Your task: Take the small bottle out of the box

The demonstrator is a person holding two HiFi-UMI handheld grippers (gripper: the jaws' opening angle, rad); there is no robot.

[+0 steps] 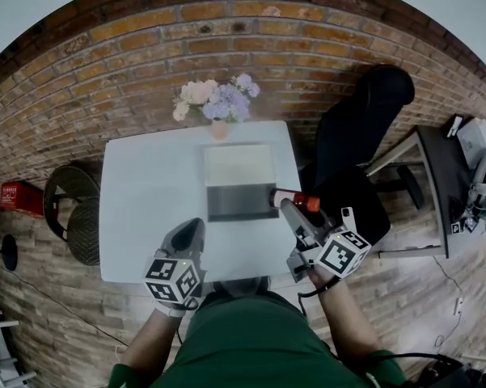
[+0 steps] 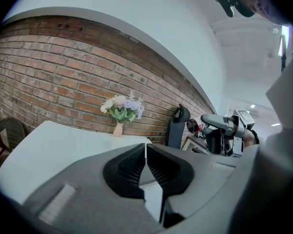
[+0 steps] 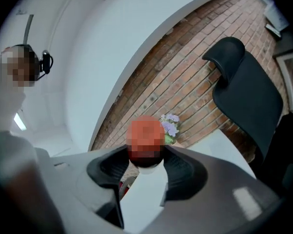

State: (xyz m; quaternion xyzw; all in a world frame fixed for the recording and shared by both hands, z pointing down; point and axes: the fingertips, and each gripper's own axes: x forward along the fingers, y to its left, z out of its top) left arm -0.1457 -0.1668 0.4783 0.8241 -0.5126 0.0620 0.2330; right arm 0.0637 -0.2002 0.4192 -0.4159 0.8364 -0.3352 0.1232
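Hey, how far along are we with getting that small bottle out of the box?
Looks done: the small bottle is out of the open box, beside its right edge. In hand: the right gripper grips it, lifted. Left: probably setting it on the table. The left gripper is shut, empty.

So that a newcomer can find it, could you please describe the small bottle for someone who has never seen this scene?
Find the white square table by the brick wall, then its right edge beside the open grey box. There the right hand-held gripper grips a small white-labelled bottle, alone in having a red cap.
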